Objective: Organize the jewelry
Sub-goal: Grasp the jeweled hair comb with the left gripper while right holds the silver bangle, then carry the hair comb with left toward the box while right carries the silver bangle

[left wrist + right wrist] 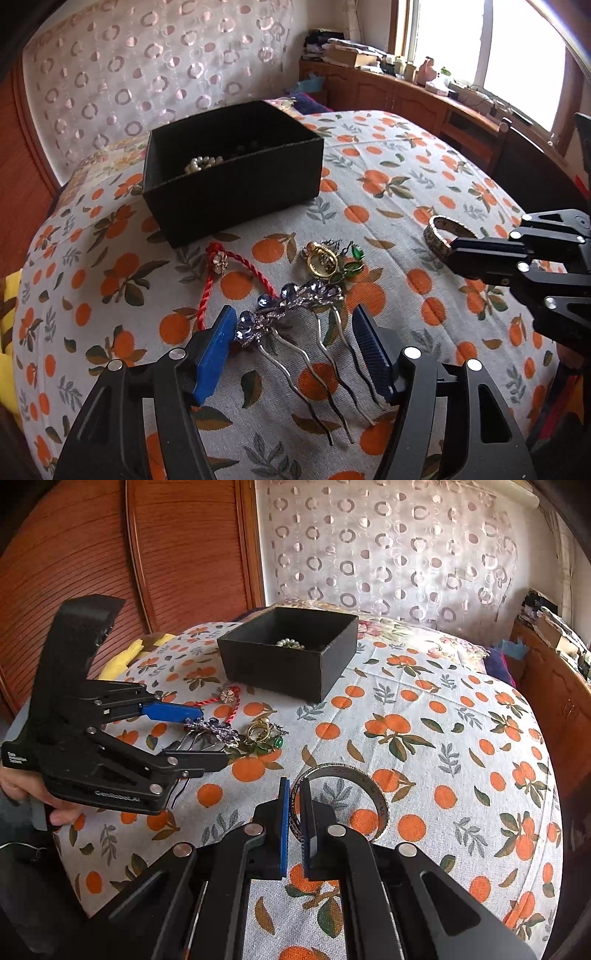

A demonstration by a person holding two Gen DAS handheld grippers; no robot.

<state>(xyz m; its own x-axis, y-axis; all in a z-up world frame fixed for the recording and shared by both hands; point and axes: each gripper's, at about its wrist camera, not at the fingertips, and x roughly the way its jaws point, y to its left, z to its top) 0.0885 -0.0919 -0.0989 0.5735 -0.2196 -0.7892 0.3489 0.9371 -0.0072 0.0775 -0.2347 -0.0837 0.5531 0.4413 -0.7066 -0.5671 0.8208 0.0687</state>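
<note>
1. Between the fingers of the right gripper [294, 786] sits the near rim of a patterned metal bangle [369, 794]. The two blue pads stand nearly together with the rim in the narrow gap, so they look closed on it. The rest of the ring curves away ahead and to the right of the fingertips, resting on the orange-print bedspread [461, 738].

2. Between the fingers of the left gripper [293, 321], which are spread wide, lies a jewelled hair comb [295, 314]. Its blue-stone crown runs crosswise from the left pad toward the upper right, and its wavy metal prongs trail back toward the gripper body. The left pad seems to touch the crown's end; the right pad stands apart from it.

3. Beyond the left fingertips lie a red cord bracelet [218, 277] with a small flower charm and a tangle of gold rings and green-stone earrings [328, 258].

4. Farther ahead of both grippers stands an open black box [236, 184] with a pearl strand [203, 164] inside.

5. From the right fingertips the box lies forward, well apart and slightly left. Judging by this, the bangle is the next piece to go in, and it must clear the box's near wall.
</note>
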